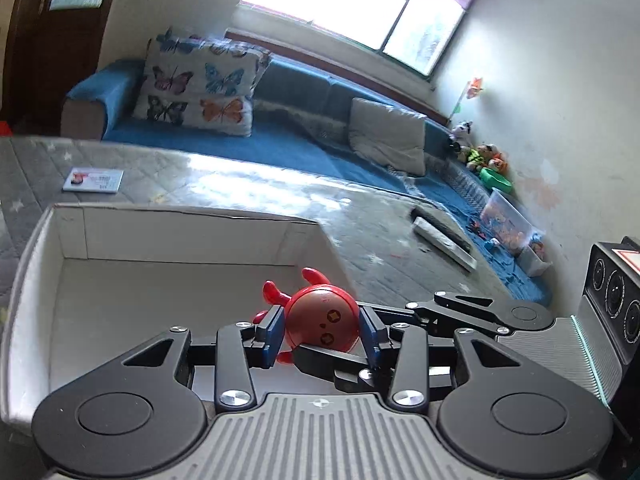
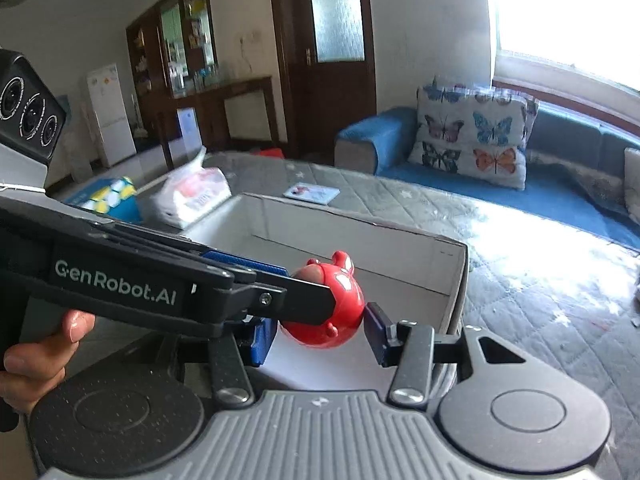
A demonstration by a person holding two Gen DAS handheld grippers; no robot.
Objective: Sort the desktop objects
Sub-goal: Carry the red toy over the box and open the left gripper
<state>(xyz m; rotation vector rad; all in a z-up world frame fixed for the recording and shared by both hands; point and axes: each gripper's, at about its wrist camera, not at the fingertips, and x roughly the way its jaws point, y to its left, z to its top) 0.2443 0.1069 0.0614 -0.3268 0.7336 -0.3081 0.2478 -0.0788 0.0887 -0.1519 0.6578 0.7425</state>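
Red round toy figure (image 1: 322, 322) held above the near right corner of the white cardboard box (image 1: 120, 236), pinched across its middle by the left gripper (image 1: 322, 330), blue pads snug on both flanks. Right gripper (image 2: 320, 330) bracketing the same toy, its right pad just clear, so seemingly parted, not gripping. Likely light, hard, glossy plastic, prone to slipping; best taken across the widest girth. "GenRobot.AI" legible on the left gripper's arm

A home living room, blue sofa (image 1: 280, 140) under a wide window (image 1: 352, 4), butterfly-print cushion (image 2: 472, 136), soft toys (image 1: 480, 156) (heaped by the wall), white fridge (image 2: 110, 112), glass-fronted wooden cabinet (image 2: 188, 36).
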